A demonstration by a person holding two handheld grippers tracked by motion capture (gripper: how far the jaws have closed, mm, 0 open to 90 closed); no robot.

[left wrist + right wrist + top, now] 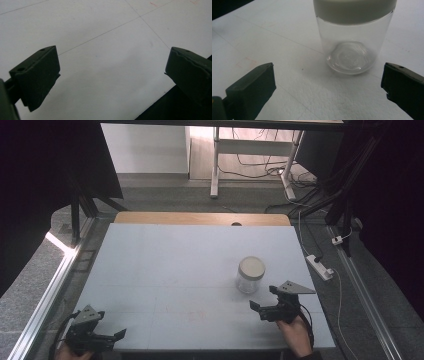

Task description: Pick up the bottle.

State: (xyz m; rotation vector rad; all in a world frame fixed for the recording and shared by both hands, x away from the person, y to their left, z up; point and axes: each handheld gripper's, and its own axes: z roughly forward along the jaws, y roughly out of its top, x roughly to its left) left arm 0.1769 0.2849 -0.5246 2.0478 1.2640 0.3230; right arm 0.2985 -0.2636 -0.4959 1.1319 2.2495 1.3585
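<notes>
Down at the near left corner of the pale desk [190,255], the left claw [114,335] sits low in a hand, jaws spread wide over bare surface by the desk's front edge. Moving right, a clear jar [249,275] with a cream lid [251,266] stands upright, right of centre. Just beside it, nearer the person, the right claw [264,302] hangs in the right hand [295,336], jaws wide apart, facing the jar, not touching it.
</notes>
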